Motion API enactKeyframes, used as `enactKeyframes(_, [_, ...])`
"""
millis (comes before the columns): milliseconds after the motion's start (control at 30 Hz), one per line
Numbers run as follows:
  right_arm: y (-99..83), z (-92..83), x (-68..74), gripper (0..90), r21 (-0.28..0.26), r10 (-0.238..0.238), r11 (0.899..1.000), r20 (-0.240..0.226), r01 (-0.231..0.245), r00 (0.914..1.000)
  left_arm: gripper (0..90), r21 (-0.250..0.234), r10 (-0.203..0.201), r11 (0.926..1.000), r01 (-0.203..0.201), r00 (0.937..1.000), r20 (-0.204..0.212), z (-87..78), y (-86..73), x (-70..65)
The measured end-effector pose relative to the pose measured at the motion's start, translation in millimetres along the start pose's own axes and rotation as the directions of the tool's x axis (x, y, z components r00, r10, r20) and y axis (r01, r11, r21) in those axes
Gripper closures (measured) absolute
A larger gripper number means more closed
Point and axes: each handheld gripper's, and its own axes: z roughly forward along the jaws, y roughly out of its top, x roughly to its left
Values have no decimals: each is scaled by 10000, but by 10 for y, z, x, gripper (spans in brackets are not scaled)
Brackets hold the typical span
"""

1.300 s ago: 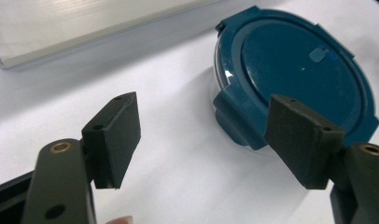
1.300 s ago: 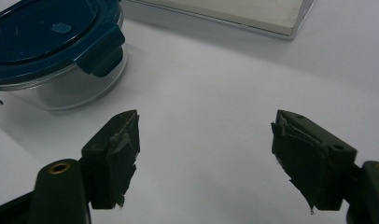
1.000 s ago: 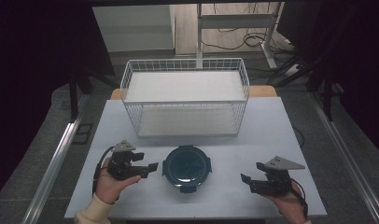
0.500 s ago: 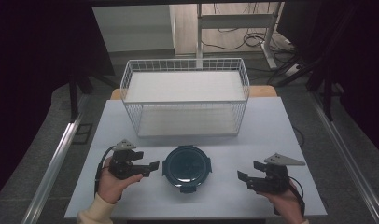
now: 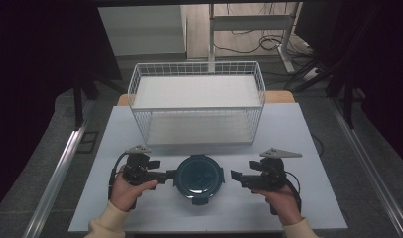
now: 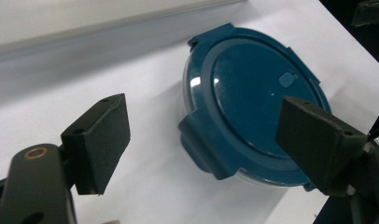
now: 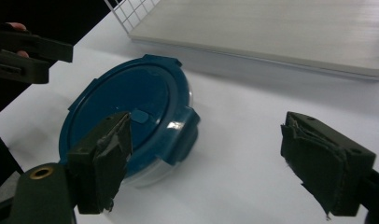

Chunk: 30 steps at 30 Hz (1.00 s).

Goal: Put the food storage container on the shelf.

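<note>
Okay, your table (image 5: 308,129) carries the wire basket (image 5: 197,106) well beyond both sets of fingertips. The blue lidded container (image 5: 198,178) sits between your two grippers, on the table, lid on. Your left gripper (image 5: 168,175) points at its left edge, tips just beside it, jaws spread wide with nothing between them, having just opened. Your right gripper (image 5: 235,177) sits near its right edge, apart from it, jaws also just opened, spread and not holding anything.

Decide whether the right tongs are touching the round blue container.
Apart. In the high view, bare table separates the right tongs from the blue container.
</note>
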Motion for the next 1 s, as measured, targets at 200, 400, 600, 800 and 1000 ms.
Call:
enactKeyframes(200, [-28, 204, 27, 146, 309, 124, 9995, -276, -116, 9995, 155, -3, -476, 9989, 476, 9989, -8, 19, -47, 71])
enactKeyframes(400, [-93, 353, 25, 136, 737, 289, 9970, -584, -245, 9979, 154, 119, -704, 9975, 701, 9972, 258, 83, -92, 68])
enactKeyframes(600, [-94, 428, 56, 122, 878, 626, 9946, -810, -555, 9947, 147, 270, -1058, 9942, 1043, 9927, 587, 127, -138, 68])
enactKeyframes(800, [-80, 544, 68, 114, 1154, 1203, 9874, -1004, -1085, 9877, 142, 435, -1258, 9915, 1225, 9884, 848, 203, -151, 40])
enactKeyframes(1000, [-89, 632, 102, 111, 1393, 1208, 9846, -1086, -1052, 9867, 150, 631, -1705, 9846, 1632, 9758, 1366, 300, -191, 32])
